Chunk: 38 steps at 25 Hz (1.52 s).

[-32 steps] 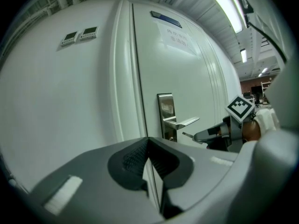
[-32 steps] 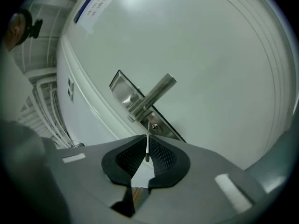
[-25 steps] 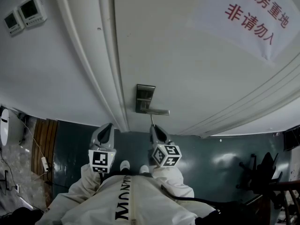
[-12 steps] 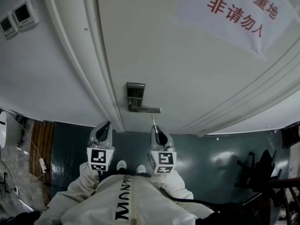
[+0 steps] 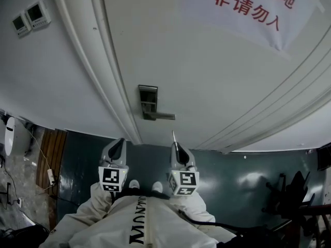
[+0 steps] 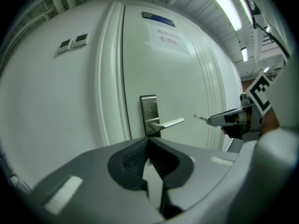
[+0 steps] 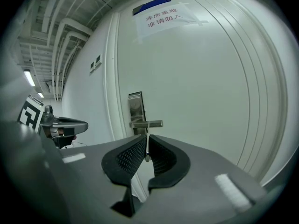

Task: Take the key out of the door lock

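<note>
A thin silver key (image 7: pixel 146 146) sticks out from between the jaws of my right gripper (image 7: pixel 146 139), which is shut on it. In the head view the key (image 5: pixel 173 136) points toward the white door (image 5: pixel 217 71), clear of the steel lock plate (image 5: pixel 148 101) and lever handle (image 5: pixel 161 116). My left gripper (image 5: pixel 117 149) hangs level beside the right gripper (image 5: pixel 176 150), shut with nothing between its fingers. From the left gripper view the lock plate (image 6: pixel 150 115) and handle (image 6: pixel 171 123) lie ahead of the left gripper (image 6: pixel 148 140), and the key (image 6: pixel 200 118) pokes from the right gripper (image 6: pixel 219 120).
A paper notice with red characters (image 5: pixel 248 9) is taped high on the door. Two wall control panels (image 5: pixel 30 17) sit left of the door frame (image 5: pixel 106 76). A dark floor (image 5: pixel 248 174) lies below, with a black chair (image 5: pixel 292 195) at the right.
My right gripper has drawn back from the lock plate with the key in it. The left gripper stays beside it, and the head view has shifted a little.
</note>
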### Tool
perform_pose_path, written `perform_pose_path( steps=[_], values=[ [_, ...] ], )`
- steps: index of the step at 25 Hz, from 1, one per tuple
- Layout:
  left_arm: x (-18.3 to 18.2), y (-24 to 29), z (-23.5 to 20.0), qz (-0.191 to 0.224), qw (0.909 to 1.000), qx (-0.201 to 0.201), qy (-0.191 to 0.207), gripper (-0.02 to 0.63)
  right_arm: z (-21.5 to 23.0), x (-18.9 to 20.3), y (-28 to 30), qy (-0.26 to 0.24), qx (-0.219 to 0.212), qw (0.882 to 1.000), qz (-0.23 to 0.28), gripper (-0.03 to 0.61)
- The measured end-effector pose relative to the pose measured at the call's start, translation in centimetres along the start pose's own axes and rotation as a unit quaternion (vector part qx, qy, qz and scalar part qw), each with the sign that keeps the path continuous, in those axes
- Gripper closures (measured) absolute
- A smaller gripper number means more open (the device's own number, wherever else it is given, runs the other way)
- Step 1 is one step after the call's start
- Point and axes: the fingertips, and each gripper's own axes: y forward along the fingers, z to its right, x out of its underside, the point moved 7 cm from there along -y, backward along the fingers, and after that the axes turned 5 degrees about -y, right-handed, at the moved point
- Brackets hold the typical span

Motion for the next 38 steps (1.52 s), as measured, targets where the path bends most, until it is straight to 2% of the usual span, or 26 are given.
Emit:
perform_pose_path(
  steps=[8, 12, 18, 25, 32, 38],
  values=[
    [0.5, -4.0, -0.6, 0.021, 0.9998, 0.008, 0.001, 0.614, -2.6, -0.1, -3.7, 0.0, 0.021, 1.0, 0.017, 0.555],
    [1.5, -8.1, -2.2, 0.03, 0.9994, 0.015, 0.008, 0.614, -6.1, 0.4, -5.8, 0.0, 0.036, 0.999, 0.023, 0.555],
    [4.4, -14.9, -5.1, 0.033, 0.9991, 0.023, -0.007, 0.614, -12.3, 1.8, -10.0, -0.002, 0.057, 0.998, 0.034, 0.555],
    [6.1, -21.0, -5.9, 0.047, 0.9977, 0.048, -0.011, 0.614, -17.3, 2.9, -15.7, -0.012, 0.085, 0.996, 0.04, 0.555],
    [8.0, -24.5, -5.1, 0.038, 0.9973, 0.056, -0.028, 0.614, -19.3, 4.2, -20.2, -0.018, 0.098, 0.995, 0.031, 0.555],
    [7.5, -25.2, -3.2, 0.043, 0.9969, 0.062, -0.023, 0.614, -18.9, 5.0, -21.1, -0.021, 0.088, 0.996, 0.023, 0.555]
  ],
)
